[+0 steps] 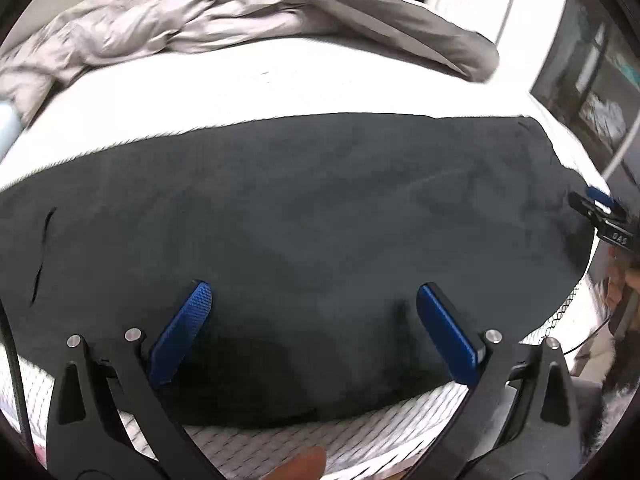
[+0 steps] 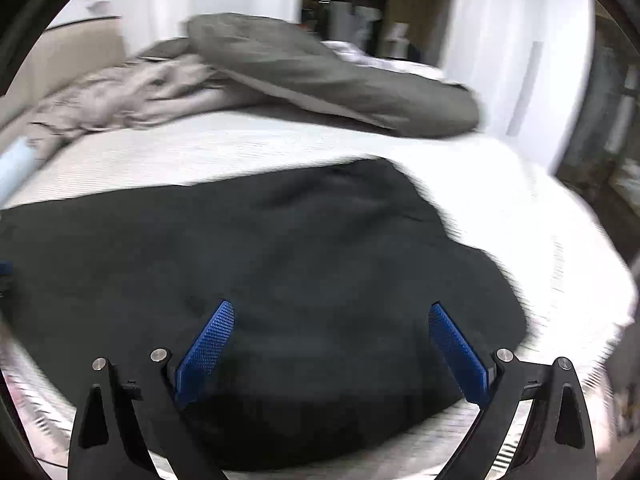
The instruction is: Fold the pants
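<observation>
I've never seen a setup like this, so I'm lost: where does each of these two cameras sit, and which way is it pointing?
Left wrist view: sits on the left gripper, looking forward between its open blue-padded fingers over the dark pants on the white bed; a fingertip shows below, the right gripper at the far right.
Right wrist view: sits on the right gripper, open, facing the pants' right end.
Both share the pants, the bed and the crumpled grey bedding behind.

Pants (image 1: pixel 288 224) spread flat across the near part of the bed (image 1: pixel 248 92), rumpled bedding (image 1: pixel 168 20) heaped behind them, apparently a window (image 1: pixel 600 76) at right
</observation>
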`<state>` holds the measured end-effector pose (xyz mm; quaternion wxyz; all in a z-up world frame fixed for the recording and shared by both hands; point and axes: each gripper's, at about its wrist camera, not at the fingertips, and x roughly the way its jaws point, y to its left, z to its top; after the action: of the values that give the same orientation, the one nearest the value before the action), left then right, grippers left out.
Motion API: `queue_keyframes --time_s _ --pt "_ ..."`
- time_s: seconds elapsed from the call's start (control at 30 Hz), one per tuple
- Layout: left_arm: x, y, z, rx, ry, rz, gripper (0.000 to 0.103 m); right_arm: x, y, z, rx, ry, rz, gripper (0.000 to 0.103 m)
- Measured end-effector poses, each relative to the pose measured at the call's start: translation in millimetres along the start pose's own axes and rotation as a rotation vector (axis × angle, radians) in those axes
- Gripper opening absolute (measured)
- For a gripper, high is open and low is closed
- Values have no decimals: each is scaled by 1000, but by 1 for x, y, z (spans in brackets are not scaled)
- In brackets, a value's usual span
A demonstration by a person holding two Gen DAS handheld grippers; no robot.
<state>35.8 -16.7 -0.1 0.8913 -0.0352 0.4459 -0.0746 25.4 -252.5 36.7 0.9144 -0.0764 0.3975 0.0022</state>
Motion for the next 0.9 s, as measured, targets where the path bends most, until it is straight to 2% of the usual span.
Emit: queue_keyframes --time_s 0.07,0.13,0.2,0.27,0.33,0.4,0.47,0.57,0.73,0.83,0.87,0.9 --pt "15 -15 10 32 21 9 102 12 38 12 -62 42 111 100" --pt "34 -24 16 42 71 24 102 26 75 14 -149 74 150 100" --pt "45 -26 18 47 92 53 102 49 106 10 -240 126 140 100" --pt "46 -25 16 56 90 45 102 63 117 4 -274 148 131 100" --pt "44 -21 15 67 86 28 102 61 103 4 -241 140 142 100" --pt "44 -16 13 71 87 22 102 58 72 6 -181 134 31 100" --pt "41 -11 10 74 84 17 102 59 31 5 -95 143 -181 99" --pt "40 -6 7 68 81 8 102 57 -12 -3 -5 139 -331 100" --pt "30 -13 13 56 76 21 102 29 -10 -10 -32 106 -284 100" --pt "13 -37 11 82 32 -76 102 -8 14 -11 -38 66 -83 100" --pt "12 -45 10 98 33 -94 102 -20 30 -15 -65 56 9 100" --pt "14 -56 8 126 37 -116 102 -24 41 -16 -86 51 59 100"
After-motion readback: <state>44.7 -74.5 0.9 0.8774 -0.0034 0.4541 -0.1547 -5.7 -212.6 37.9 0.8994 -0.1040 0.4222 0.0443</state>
